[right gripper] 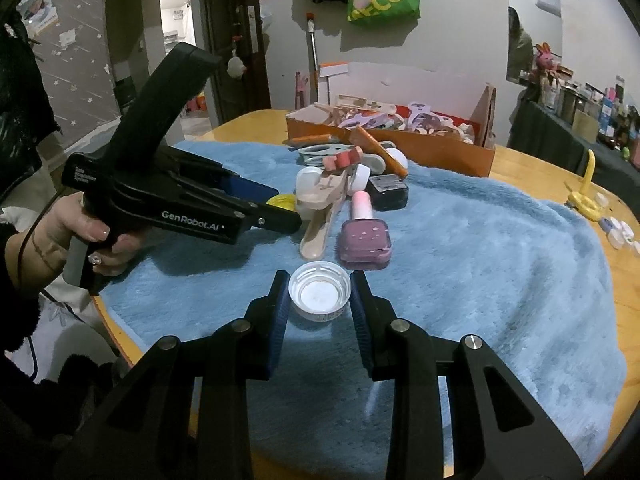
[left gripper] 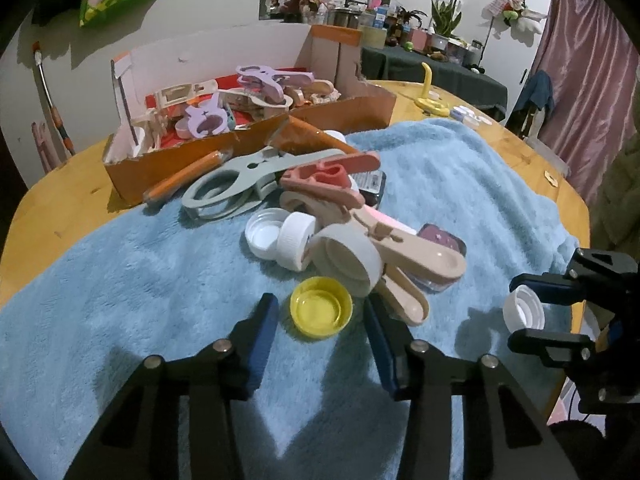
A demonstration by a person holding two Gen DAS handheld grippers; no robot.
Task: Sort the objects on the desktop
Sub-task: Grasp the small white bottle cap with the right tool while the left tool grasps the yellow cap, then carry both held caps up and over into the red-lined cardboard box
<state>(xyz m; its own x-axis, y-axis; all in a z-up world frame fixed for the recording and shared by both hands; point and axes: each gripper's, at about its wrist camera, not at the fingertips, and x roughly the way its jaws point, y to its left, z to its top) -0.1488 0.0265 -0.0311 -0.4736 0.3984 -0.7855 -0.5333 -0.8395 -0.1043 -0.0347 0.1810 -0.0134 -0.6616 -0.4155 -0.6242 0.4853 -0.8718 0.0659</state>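
A wooden table (left gripper: 60, 216) carries a blue towel (left gripper: 460, 184), and at the towel's far edge stands a cardboard box (left gripper: 224, 160) filled with clips. Only the left wrist view looks down into that box and shows lilac and cream clips (left gripper: 264, 80) lying in it; the right wrist view sees the box (right gripper: 440, 152) from the side. On the towel before the box lies a heap: a grey clip (left gripper: 240, 184), a coral clip (left gripper: 332, 178), a beige clip (left gripper: 400, 248) and white caps (left gripper: 280, 240). The right wrist view alone shows the purple nail polish bottle (right gripper: 364, 236) whole, lying on its side near the heap; in the left view the beige clip hides most of it. The same view alone shows a hand (right gripper: 80, 236) gripping the left gripper's handle. The left gripper (left gripper: 320, 316) has its fingers on either side of a yellow cap (left gripper: 322, 306), which lies open side up on the towel; a gap shows at each side, so the pads are not pressing on it. The right gripper (right gripper: 320, 300) is clamped on a white cap (right gripper: 319, 296), its pads against both sides; the left view shows that cap (left gripper: 522, 312) held clear above the towel, with its shadow below.
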